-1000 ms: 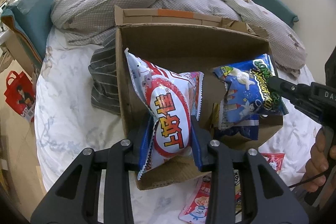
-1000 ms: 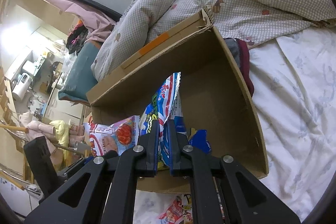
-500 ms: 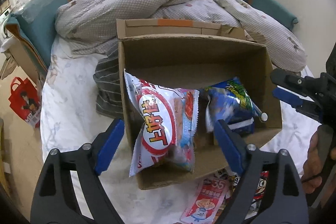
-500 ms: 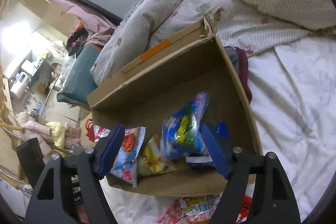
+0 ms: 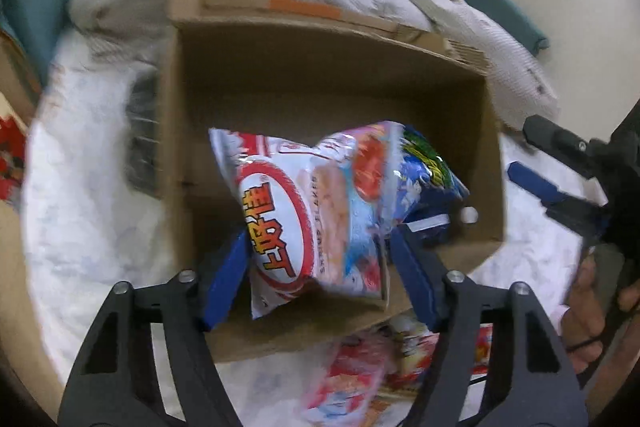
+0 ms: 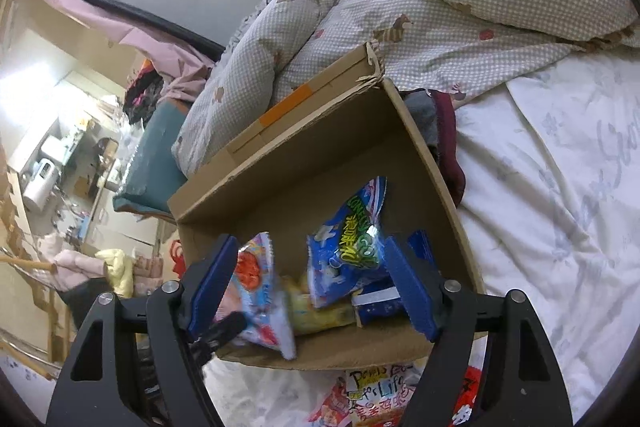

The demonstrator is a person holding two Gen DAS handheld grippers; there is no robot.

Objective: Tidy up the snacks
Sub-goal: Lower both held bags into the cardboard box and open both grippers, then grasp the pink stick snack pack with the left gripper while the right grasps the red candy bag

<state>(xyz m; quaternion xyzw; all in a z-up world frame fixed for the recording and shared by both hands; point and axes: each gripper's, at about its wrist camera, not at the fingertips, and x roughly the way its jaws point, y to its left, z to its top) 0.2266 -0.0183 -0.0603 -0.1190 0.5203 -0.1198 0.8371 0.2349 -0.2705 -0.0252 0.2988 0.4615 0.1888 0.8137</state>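
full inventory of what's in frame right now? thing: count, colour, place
cardboard box: 1, brown, open, on the bed
shrimp flakes bag: 1, white and red, in the box, left side
blue snack bag: 1, blue with green lettering, in the box, right side
yellow packet: 1, yellow, low in the box between those bags
loose snack packets: several, mostly red and white, on the sheet in front of the box; count unclear
quilt: 1, beige checked, heaped behind the box
bedsheet: 1, white, under everything
left gripper: 1, black with blue pads, open
right gripper: 1, black with blue pads, open
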